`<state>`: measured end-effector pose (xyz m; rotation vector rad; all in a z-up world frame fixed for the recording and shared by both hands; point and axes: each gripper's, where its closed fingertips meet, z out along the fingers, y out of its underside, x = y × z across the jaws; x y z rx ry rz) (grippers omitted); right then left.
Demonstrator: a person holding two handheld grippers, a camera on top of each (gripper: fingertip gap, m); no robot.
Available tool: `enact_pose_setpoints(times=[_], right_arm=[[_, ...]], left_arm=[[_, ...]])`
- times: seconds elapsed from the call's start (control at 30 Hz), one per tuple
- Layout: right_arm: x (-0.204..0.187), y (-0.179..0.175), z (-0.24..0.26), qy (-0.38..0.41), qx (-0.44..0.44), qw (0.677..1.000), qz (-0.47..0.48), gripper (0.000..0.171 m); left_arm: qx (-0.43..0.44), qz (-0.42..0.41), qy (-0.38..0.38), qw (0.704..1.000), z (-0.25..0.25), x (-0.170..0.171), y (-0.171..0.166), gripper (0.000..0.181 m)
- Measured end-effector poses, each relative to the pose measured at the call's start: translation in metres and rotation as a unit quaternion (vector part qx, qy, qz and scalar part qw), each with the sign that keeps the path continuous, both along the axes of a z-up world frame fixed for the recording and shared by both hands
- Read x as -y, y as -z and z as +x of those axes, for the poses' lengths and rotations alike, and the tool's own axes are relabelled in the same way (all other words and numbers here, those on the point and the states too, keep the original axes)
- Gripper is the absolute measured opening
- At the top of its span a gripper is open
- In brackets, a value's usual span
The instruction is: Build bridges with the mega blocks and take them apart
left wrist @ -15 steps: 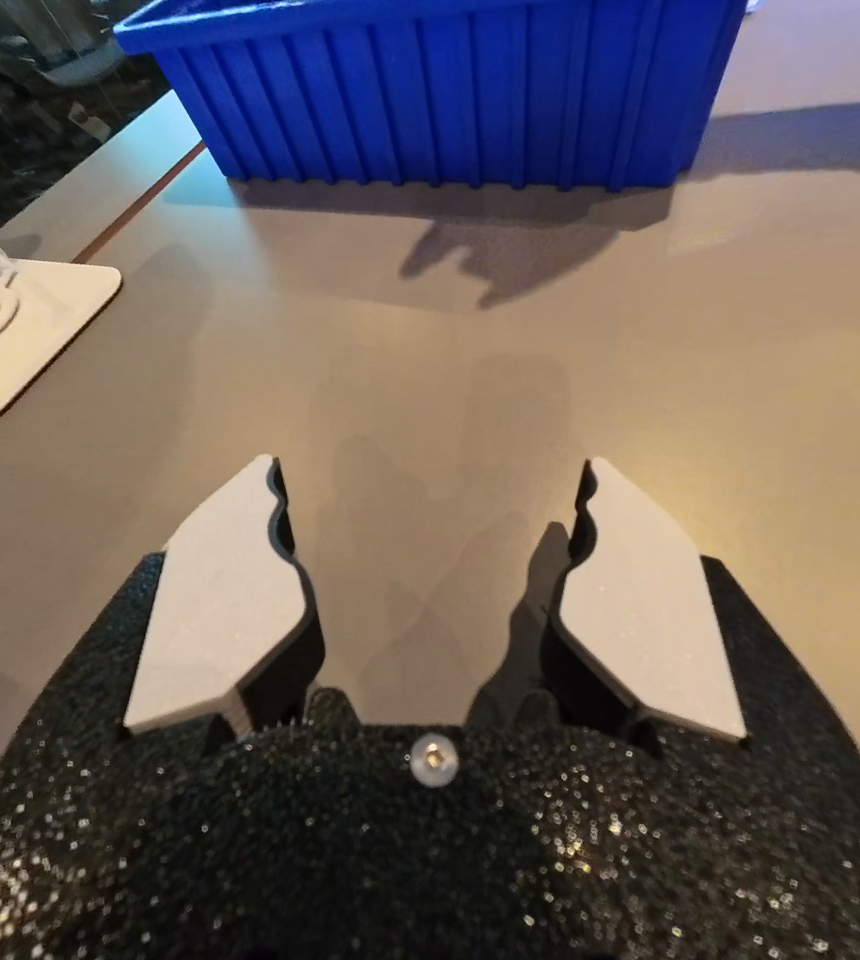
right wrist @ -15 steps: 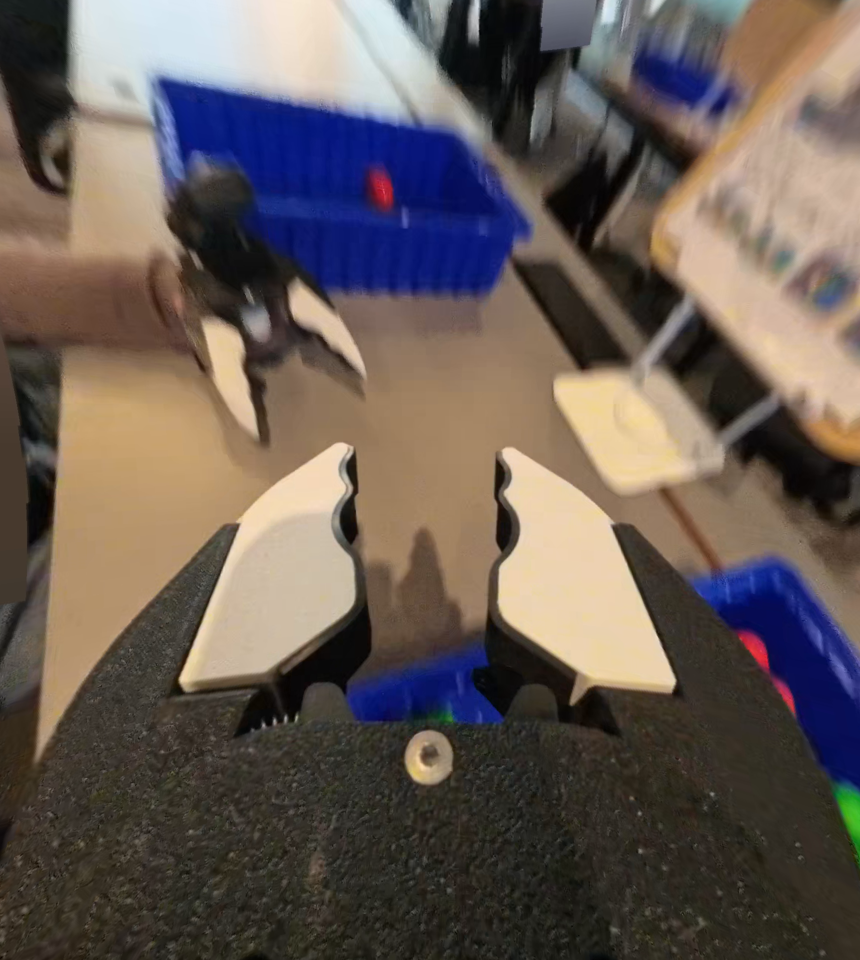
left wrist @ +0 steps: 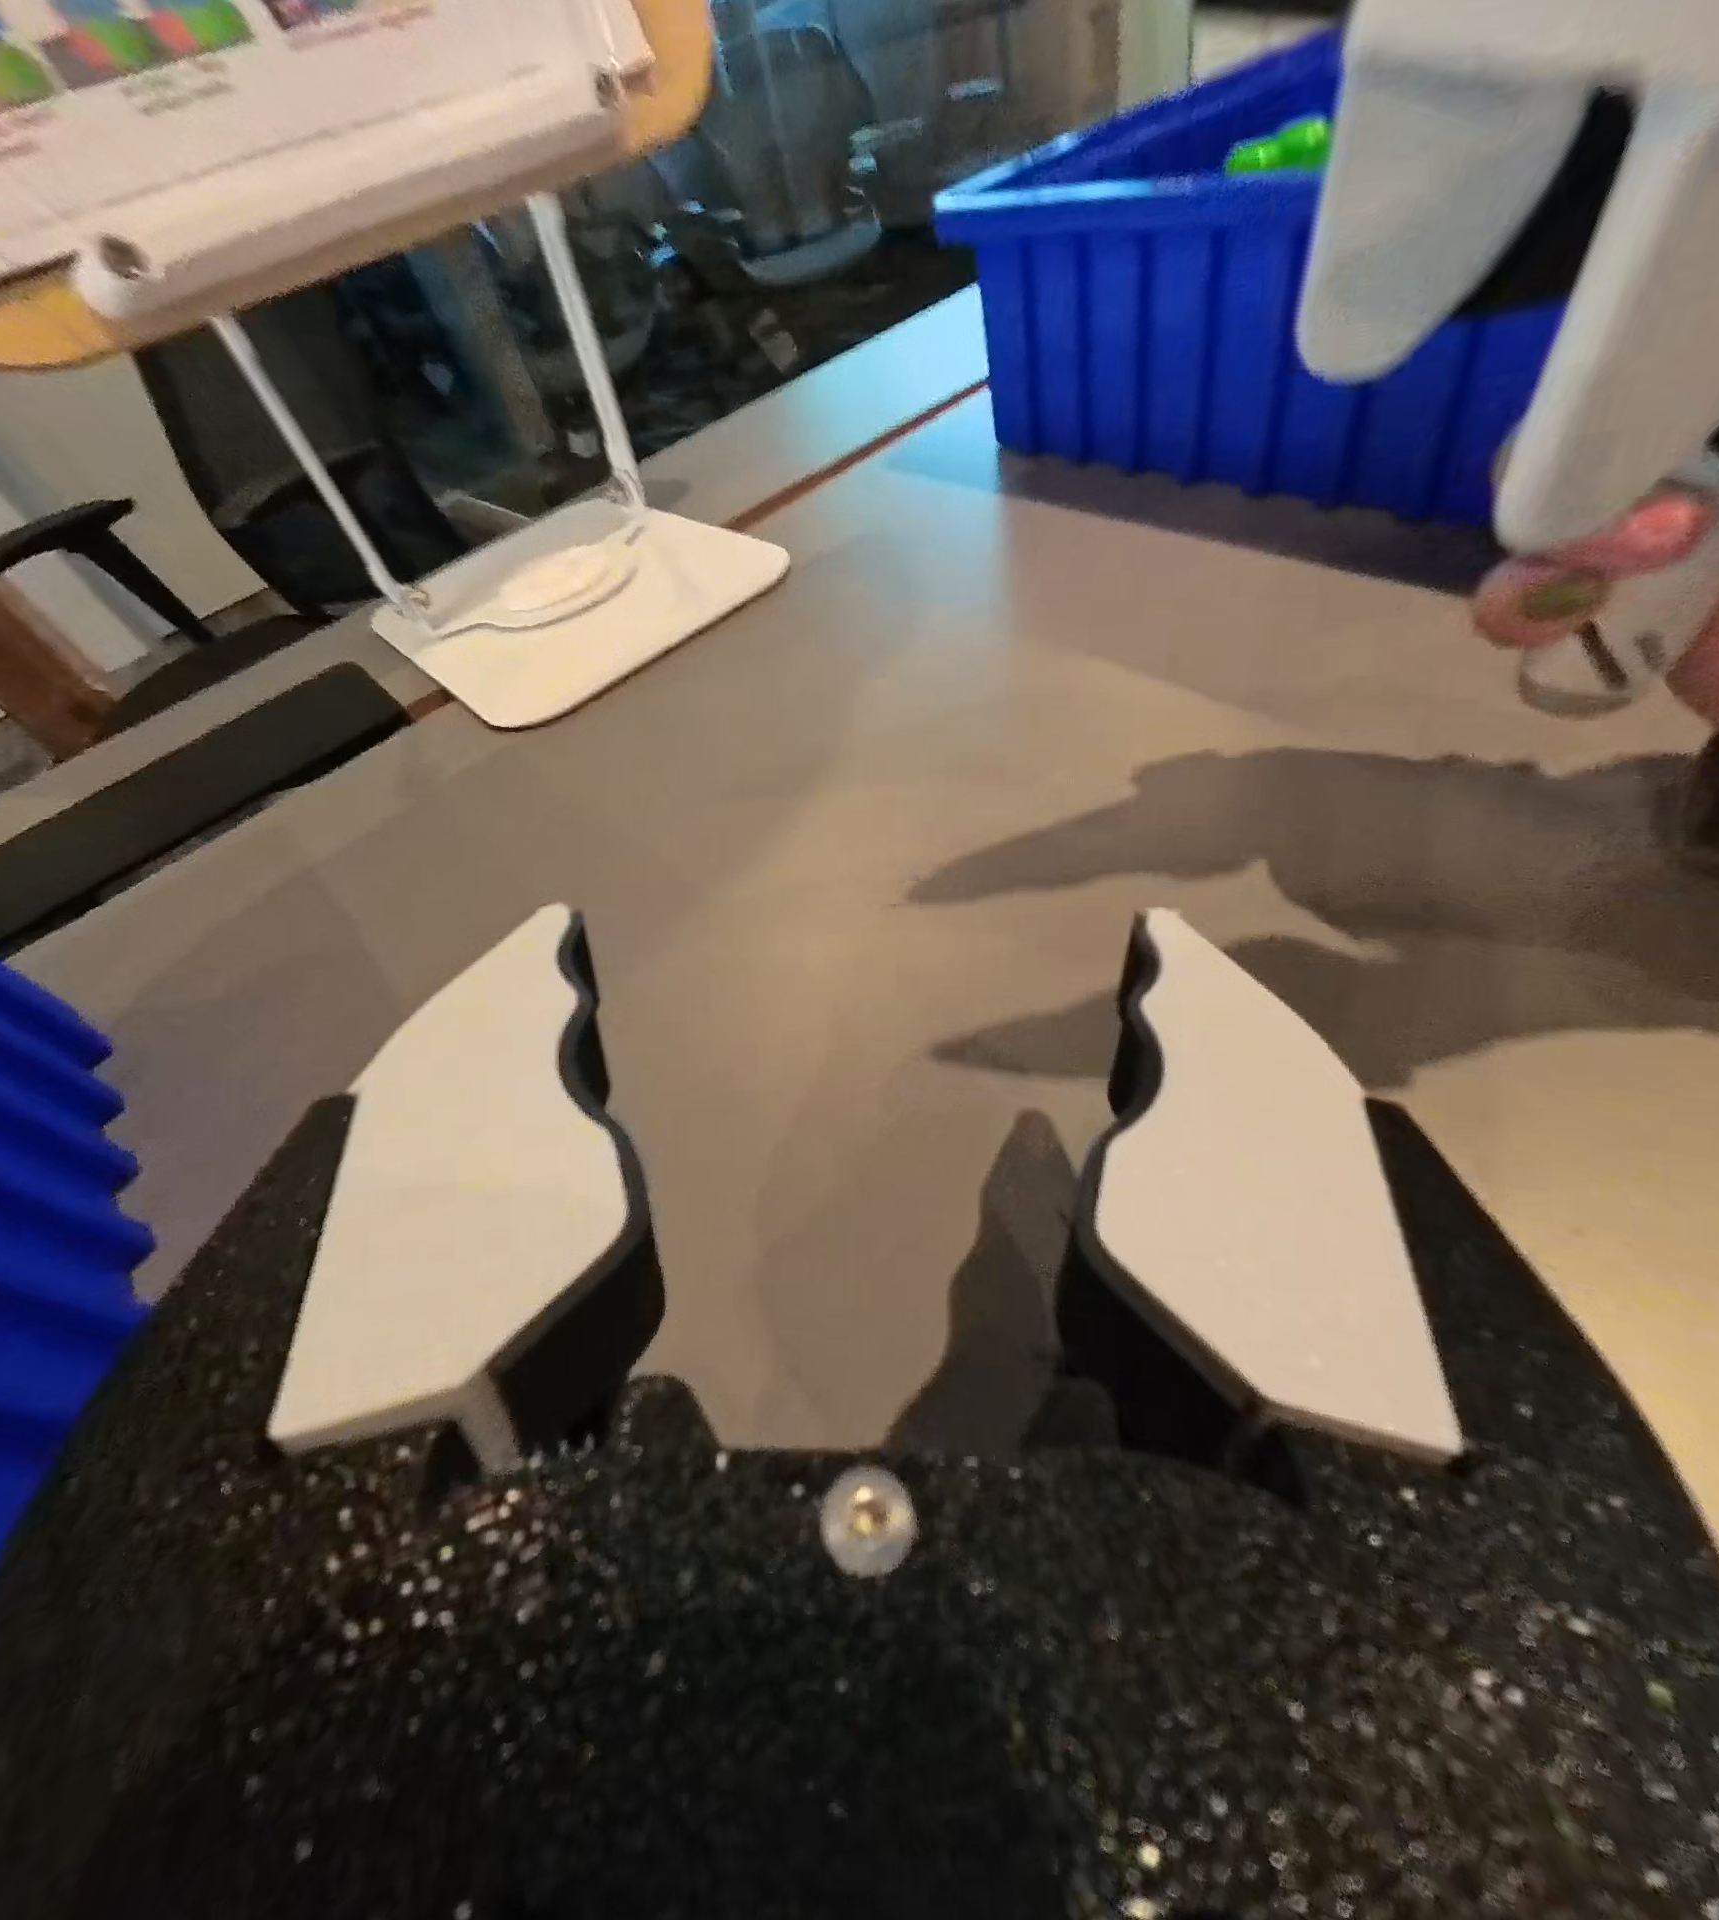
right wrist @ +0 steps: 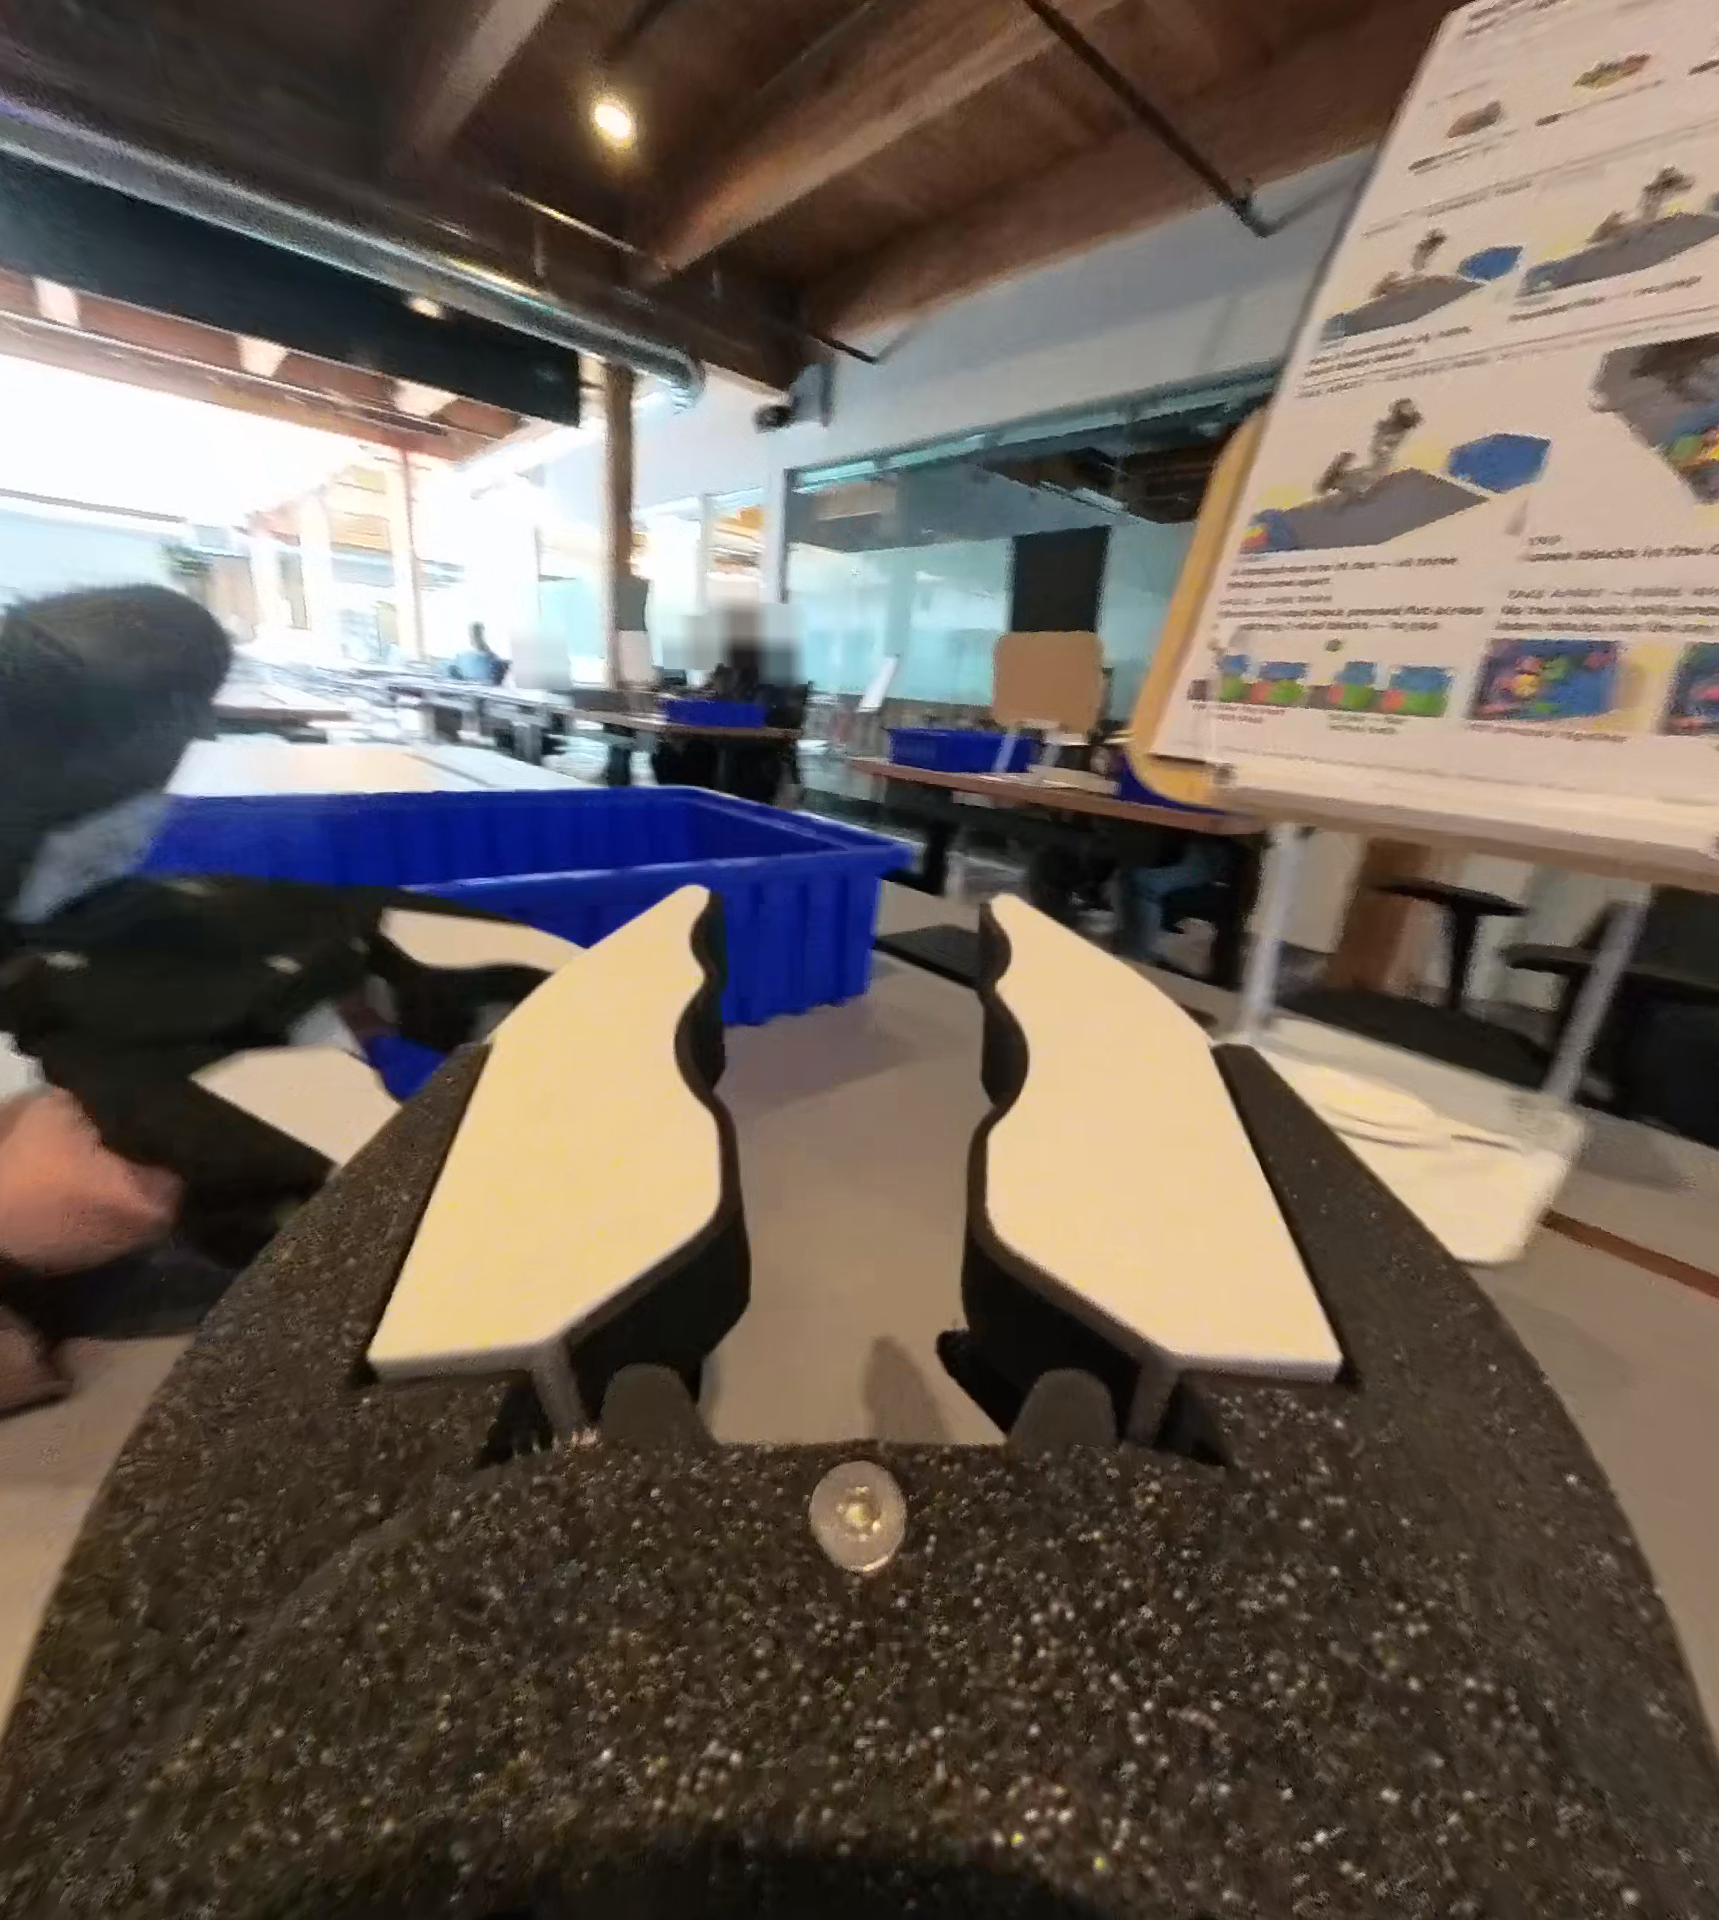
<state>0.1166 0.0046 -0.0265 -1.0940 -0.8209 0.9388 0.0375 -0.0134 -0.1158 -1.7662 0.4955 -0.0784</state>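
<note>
Change: both grippers were swung away from their earlier headings; a different blue bin was brought before the left one.
Left gripper (left wrist: 860,951): held low over the grey table (left wrist: 834,727), jaws apart, nothing between them.
Instruction board (right wrist: 1520,416): printed writing present, not transcribed.
Blocks: green pieces (left wrist: 1276,145) were seen in the blue bin (left wrist: 1198,343).
Right gripper (right wrist: 844,914): jaws apart, empty.

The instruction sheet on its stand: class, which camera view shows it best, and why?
The right wrist view shows the instruction sheet best: nearly its whole printed face is in frame, with picture panels, above the clear stand legs. The left wrist view catches only its lower edge at the top left corner, though it shows the stand's white base on the table more fully.
</note>
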Motion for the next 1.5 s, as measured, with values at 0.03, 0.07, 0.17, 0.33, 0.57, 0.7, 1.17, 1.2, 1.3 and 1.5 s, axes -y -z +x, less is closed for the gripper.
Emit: enact_pose_setpoints(times=[0.03, 0.07, 0.17, 0.33, 0.57, 0.7, 1.17, 1.2, 1.3, 1.5], right_arm=[[-0.005, 0.004, 0.006, 0.025, -0.003, 1.000, 0.012, 0.045], [-0.009, 0.007, 0.010, 0.044, -0.005, 0.999, 0.022, 0.045], [-0.017, 0.018, 0.007, 0.060, 0.030, 0.997, 0.037, 0.049], [-0.024, 0.026, 0.000, 0.084, 0.053, 0.992, 0.079, 0.074], [-0.036, 0.031, -0.003, 0.098, 0.043, 0.993, 0.057, 0.107], [-0.036, 0.035, -0.005, 0.096, 0.057, 0.992, 0.057, 0.092], [-0.017, 0.047, -0.021, 0.100, 0.157, 0.970, 0.159, 0.034], [-0.015, 0.048, -0.022, 0.099, 0.163, 0.967, 0.167, 0.028], [-0.010, 0.054, -0.025, 0.092, 0.184, 0.961, 0.184, 0.012], [-0.002, 0.065, -0.035, 0.090, 0.223, 0.944, 0.225, 0.000]], left_arm=[[0.007, 0.012, -0.006, 1.000, -0.002, 0.000, -0.004, 0.095], [0.010, 0.024, -0.012, 1.000, -0.003, 0.000, -0.008, 0.095], [0.017, 0.074, -0.038, 0.996, -0.009, 0.000, -0.019, 0.100], [0.014, 0.129, -0.051, 0.990, -0.014, 0.000, -0.027, 0.111], [0.021, 0.158, -0.030, 0.987, -0.009, 0.002, -0.033, 0.114], [0.011, 0.183, -0.018, 0.983, -0.005, 0.006, -0.036, 0.099], [-0.058, 0.188, -0.010, 0.980, 0.003, 0.012, -0.029, 0.014], [-0.066, 0.194, -0.008, 0.979, 0.005, 0.014, -0.029, 0.007], [-0.084, 0.199, 0.000, 0.976, 0.010, 0.015, -0.027, 0.000], [-0.075, 0.197, 0.000, 0.978, 0.009, 0.016, -0.028, 0.000]])
